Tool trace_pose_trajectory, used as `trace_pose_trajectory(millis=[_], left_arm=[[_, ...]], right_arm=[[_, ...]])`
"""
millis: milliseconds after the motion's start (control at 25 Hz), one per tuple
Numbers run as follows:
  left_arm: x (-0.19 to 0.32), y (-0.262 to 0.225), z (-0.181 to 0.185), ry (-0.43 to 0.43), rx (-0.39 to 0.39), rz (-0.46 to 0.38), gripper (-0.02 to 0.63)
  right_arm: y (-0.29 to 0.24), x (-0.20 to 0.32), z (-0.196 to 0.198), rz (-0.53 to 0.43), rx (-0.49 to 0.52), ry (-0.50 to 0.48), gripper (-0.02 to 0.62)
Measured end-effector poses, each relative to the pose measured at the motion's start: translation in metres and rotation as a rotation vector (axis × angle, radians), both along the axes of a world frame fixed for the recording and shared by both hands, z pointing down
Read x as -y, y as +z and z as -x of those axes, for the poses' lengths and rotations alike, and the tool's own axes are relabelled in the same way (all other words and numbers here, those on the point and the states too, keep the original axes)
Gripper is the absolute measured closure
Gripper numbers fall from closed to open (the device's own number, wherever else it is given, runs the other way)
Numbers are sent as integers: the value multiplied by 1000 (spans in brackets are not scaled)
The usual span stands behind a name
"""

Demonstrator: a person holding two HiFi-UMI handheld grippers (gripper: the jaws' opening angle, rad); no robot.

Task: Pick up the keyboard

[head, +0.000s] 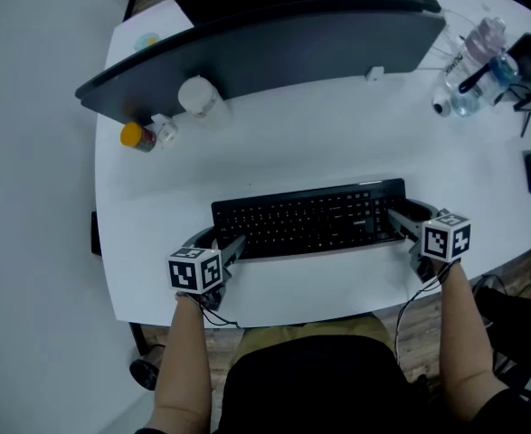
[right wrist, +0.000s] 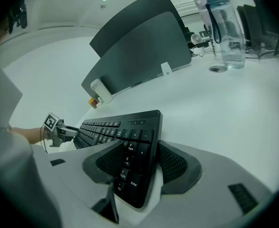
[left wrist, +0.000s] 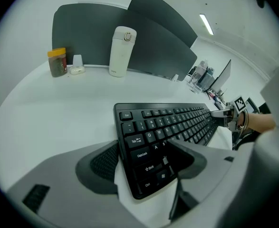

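Head view — left tool [head: 218, 242] at 7 o'clock, jaws closed across left end of keyboard [head: 310, 217], resting on bench [head: 337, 134] near 6; right tool [head: 408, 220] at 4 o'clock grips right end. Raise both ends together — level, no twist.

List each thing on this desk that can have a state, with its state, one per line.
keyboard, clamped at both ends; whether it is clear of the table is unclear
left tongs, shut on the keyboard's left end
right tongs, shut on the keyboard's right end
white flask, upright, lid on
yellow-lidded jar, upright, capped
water bottle, upright, capped
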State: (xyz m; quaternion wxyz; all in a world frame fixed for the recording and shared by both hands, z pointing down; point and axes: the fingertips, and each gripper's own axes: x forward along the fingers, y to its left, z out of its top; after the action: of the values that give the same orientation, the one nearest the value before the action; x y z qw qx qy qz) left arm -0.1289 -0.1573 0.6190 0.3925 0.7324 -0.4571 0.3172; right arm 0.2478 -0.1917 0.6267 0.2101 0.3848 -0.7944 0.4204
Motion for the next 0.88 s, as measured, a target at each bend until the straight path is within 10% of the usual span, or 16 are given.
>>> trace_pose_trajectory(millis=[880], left_arm=[[1, -15, 10, -29, 3, -60, 312]], right_arm=[[-18, -3, 9, -120, -53, 81, 368]])
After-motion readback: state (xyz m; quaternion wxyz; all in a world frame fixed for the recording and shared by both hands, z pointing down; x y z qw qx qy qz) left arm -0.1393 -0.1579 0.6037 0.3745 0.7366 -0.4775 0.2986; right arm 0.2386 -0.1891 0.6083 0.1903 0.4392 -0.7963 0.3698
